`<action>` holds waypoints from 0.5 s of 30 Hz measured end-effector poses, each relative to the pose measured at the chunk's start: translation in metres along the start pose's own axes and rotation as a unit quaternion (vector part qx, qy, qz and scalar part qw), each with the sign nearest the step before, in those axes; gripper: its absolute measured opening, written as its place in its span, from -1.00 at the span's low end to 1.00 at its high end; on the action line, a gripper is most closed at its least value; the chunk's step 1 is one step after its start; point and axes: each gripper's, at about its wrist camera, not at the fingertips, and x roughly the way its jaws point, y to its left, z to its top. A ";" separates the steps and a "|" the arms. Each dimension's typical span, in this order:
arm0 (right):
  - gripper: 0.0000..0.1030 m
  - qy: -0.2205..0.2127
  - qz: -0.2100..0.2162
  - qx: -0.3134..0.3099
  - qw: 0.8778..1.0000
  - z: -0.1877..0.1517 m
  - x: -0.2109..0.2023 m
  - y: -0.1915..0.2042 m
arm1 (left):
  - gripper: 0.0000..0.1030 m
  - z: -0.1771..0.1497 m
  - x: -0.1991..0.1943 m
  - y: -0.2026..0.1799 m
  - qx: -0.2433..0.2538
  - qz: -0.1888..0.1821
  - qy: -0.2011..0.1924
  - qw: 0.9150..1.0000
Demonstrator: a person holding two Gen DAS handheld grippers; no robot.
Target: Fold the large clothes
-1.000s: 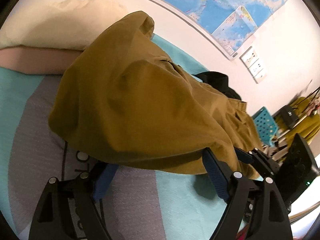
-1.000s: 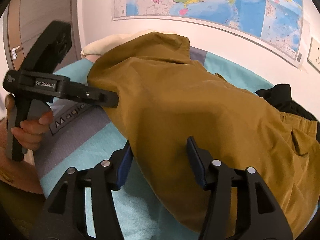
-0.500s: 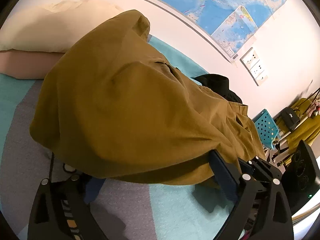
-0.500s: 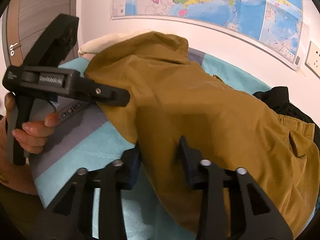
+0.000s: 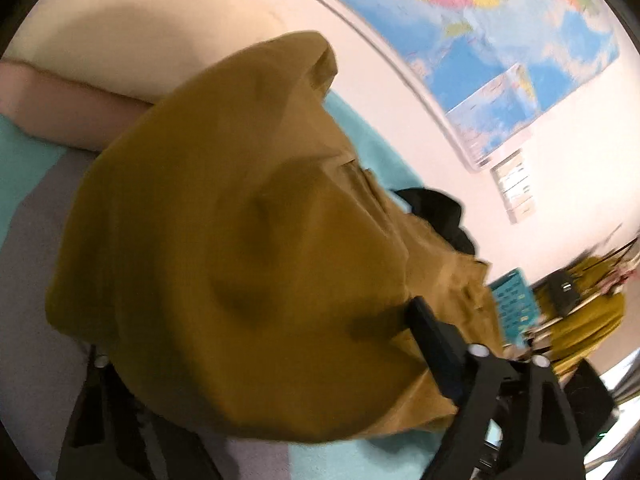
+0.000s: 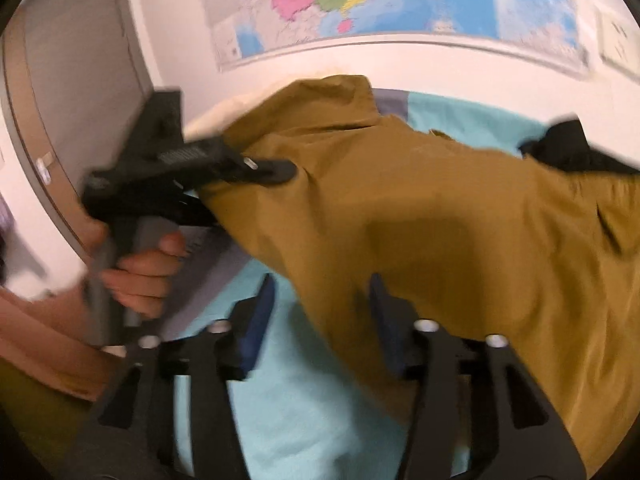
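A large mustard-brown garment [image 5: 240, 240] lies bunched on the teal and grey bed [image 5: 24, 248]; it also shows in the right wrist view [image 6: 440, 220]. My left gripper [image 5: 256, 360] is wide open, with the cloth draped over and between its jaws and the left finger mostly hidden. It also shows in the right wrist view [image 6: 256, 168], pushed under the garment's left edge. My right gripper [image 6: 320, 304] is open, its fingers astride the garment's near edge, the right finger [image 6: 384, 312] partly under the cloth.
A cream pillow [image 5: 132, 28] and a pink one [image 5: 60, 112] lie at the bed's head. A black garment [image 5: 436, 208] lies behind the brown one. A map [image 6: 360, 0] hangs on the wall. A teal basket [image 5: 512, 300] and clutter stand beyond the bed.
Both grippers pushed forward and up into the garment. The cloth has risen over the left gripper's jaws. The right gripper's jaws narrowed, then opened wider again.
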 end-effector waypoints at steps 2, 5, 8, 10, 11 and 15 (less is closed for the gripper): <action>0.26 -0.012 0.049 0.057 0.997 -0.013 -0.027 -0.013 | 0.18 0.003 0.001 -0.001 0.013 0.011 0.002 1.000; 0.39 -0.015 0.077 0.153 0.985 -0.042 -0.060 -0.040 | -0.19 0.006 0.000 -0.002 0.036 0.041 0.011 0.998; 0.44 -0.016 0.059 0.245 0.968 -0.075 -0.083 -0.066 | -0.37 0.004 -0.009 -0.017 0.096 0.067 -0.001 0.993; 0.44 -0.029 0.032 0.304 0.952 -0.097 -0.095 -0.084 | -0.41 0.003 -0.011 -0.022 0.118 0.074 -0.006 0.990; 0.44 -0.037 0.025 0.322 0.946 -0.102 -0.097 -0.091 | -0.41 0.003 -0.012 -0.023 0.124 0.075 -0.003 0.989; 0.46 -0.060 -0.005 0.371 0.927 -0.110 -0.097 -0.105 | -0.39 0.007 -0.012 -0.019 0.121 0.067 0.009 0.990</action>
